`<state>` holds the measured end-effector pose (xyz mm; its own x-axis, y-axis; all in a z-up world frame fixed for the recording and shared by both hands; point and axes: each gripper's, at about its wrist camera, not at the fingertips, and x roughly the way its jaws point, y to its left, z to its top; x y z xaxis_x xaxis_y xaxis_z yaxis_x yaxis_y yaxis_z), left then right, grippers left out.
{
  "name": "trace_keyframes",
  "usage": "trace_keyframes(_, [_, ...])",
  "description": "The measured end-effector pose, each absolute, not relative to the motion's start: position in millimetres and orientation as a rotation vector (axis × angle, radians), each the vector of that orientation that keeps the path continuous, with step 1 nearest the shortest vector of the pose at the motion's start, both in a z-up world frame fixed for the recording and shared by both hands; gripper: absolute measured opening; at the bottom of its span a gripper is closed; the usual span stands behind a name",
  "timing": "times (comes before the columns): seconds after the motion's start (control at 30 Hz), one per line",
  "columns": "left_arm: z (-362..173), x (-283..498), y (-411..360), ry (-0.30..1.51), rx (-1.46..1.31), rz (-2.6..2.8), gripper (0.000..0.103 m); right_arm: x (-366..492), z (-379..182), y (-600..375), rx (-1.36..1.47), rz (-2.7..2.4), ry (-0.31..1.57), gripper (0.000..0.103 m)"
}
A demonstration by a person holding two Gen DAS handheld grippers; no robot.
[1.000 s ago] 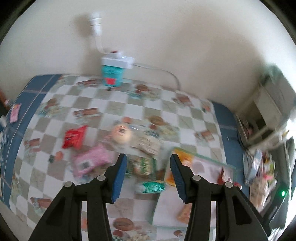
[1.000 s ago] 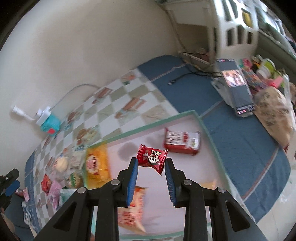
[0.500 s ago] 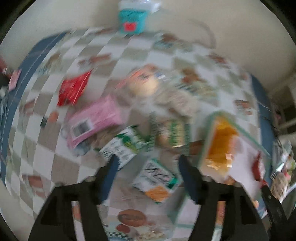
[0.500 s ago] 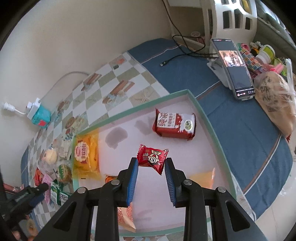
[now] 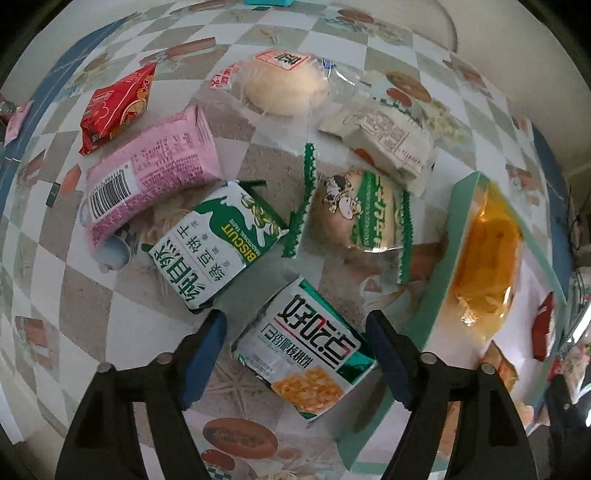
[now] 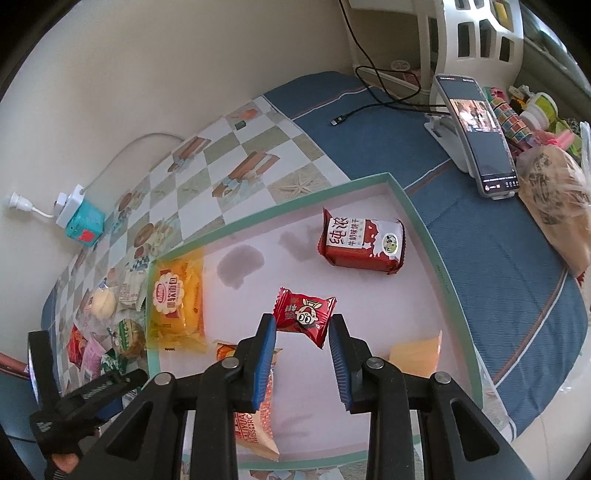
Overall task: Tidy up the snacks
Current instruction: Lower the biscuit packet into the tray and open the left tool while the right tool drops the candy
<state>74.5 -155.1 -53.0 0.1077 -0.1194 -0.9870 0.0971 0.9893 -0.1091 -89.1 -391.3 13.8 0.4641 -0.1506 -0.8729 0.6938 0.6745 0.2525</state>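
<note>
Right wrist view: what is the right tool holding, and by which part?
A small red candy packet, pinched across its two side edges by the right tool.

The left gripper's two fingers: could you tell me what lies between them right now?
In the left wrist view, the green-and-white corn snack packet lies between the closing left gripper; neither pad touches it yet.

Background: a plain cream wall (image 6: 110,92) rises beyond the jaws, behind a table spread with a checkered cloth (image 6: 236,155) edged in blue (image 6: 498,258). Far right of the jaws stands a white plastic shelf (image 6: 476,33). Soft daylight, faint shadows.
</note>
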Motion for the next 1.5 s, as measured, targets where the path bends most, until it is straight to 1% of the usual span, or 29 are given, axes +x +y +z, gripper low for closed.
trace_keyframes(0.03, [-51.6,72.9,-156.3,1.45,-0.014,-0.158,0.065,-89.1,13.6,-391.8,0.655,-0.566,0.955,0.032])
trace_keyframes(0.07, [-49.3,71.5,-157.4,1.442,-0.01,-0.159,0.064,-89.3,13.2,-392.4,0.657,-0.566,0.955,0.032])
trace_keyframes(0.1, [-45.8,70.3,-159.1,1.43,-0.008,-0.162,0.059,-89.1,13.3,-392.1,0.658,-0.568,0.956,0.032])
trace_keyframes(0.13, [-41.9,69.3,-161.2,1.419,-0.006,-0.164,0.046,-89.3,13.0,-392.3,0.66,-0.568,0.956,0.032])
trace_keyframes(0.3, [-21.4,63.1,-164.9,1.386,-0.035,-0.198,0.045,-89.8,9.9,-393.7,0.669,-0.57,0.962,0.032])
trace_keyframes(0.57, [14.6,63.6,-173.7,1.306,-0.032,-0.268,0.035,-91.7,3.6,-396.4,0.678,-0.589,0.981,0.032])
trace_keyframes(0.6, [22.4,71.4,-171.1,1.293,-0.033,-0.279,0.03,-91.7,2.9,-396.7,0.679,-0.592,0.985,0.032])
trace_keyframes(0.63, [27.4,71.9,-170.7,1.281,-0.033,-0.287,0.023,-91.5,2.0,-396.9,0.679,-0.594,0.99,0.032])
trace_keyframes(0.67, [34.5,70.3,-172.1,1.265,-0.035,-0.301,0.019,-91.5,1.1,-397.2,0.68,-0.596,0.994,0.032])
trace_keyframes(0.7, [36.3,73.9,-168.2,1.253,-0.036,-0.312,0.017,-91.4,0.2,-397.3,0.681,-0.598,0.998,0.032])
trace_keyframes(0.8, [49.6,70.4,-171.9,1.22,-0.032,-0.346,0.017,-91.0,-2.2,-397.7,0.682,-0.603,1.009,0.032])
trace_keyframes(0.87, [48.8,72.0,-172.2,1.22,-0.029,-0.357,0.017,-90.9,-3.4,-397.7,0.682,-0.602,1.013,0.032])
trace_keyframes(0.9, [43.1,74.3,-170.9,1.232,-0.036,-0.346,0.027,-91.3,-3.5,-397.7,0.682,-0.602,1.014,0.032])
trace_keyframes(0.93, [37.1,76.2,-168.6,1.251,-0.04,-0.33,0.05,-91.3,-3.7,-397.6,0.682,-0.603,1.014,0.032])
trace_keyframes(1.0, [24.0,81.0,-162.0,1.29,-0.062,-0.302,0.071,-91.1,-4.1,-397.8,0.682,-0.604,1.016,0.032])
trace_keyframes(1.07, [14.2,85.8,-156.6,1.299,-0.099,-0.297,0.071,-90.3,-4.9,-397.6,0.684,-0.602,1.018,0.032])
trace_keyframes(1.1, [9.8,86.9,-156.1,1.303,-0.1,-0.292,0.073,-89.8,-5.3,-397.7,0.684,-0.599,1.019,0.032])
trace_keyframes(1.13, [6.2,88.0,-156.3,1.306,-0.099,-0.289,0.079,-89.4,-5.8,-397.6,0.684,-0.598,1.02,0.032])
trace_keyframes(1.17, [2.7,89.3,-156.7,1.306,-0.1,-0.292,0.081,-89.1,-6.3,-397.6,0.683,-0.598,1.022,0.032])
trace_keyframes(1.33, [-4.4,90.8,-168.0,1.327,-0.156,-0.407,0.081,-89.1,-8.7,-399.0,0.688,-0.6,1.025,0.032])
trace_keyframes(1.5, [4.1,77.2,-201.6,1.221,0.095,-0.404,0.08,-88.1,-9.1,-397.8,0.685,-0.597,1.028,0.032])
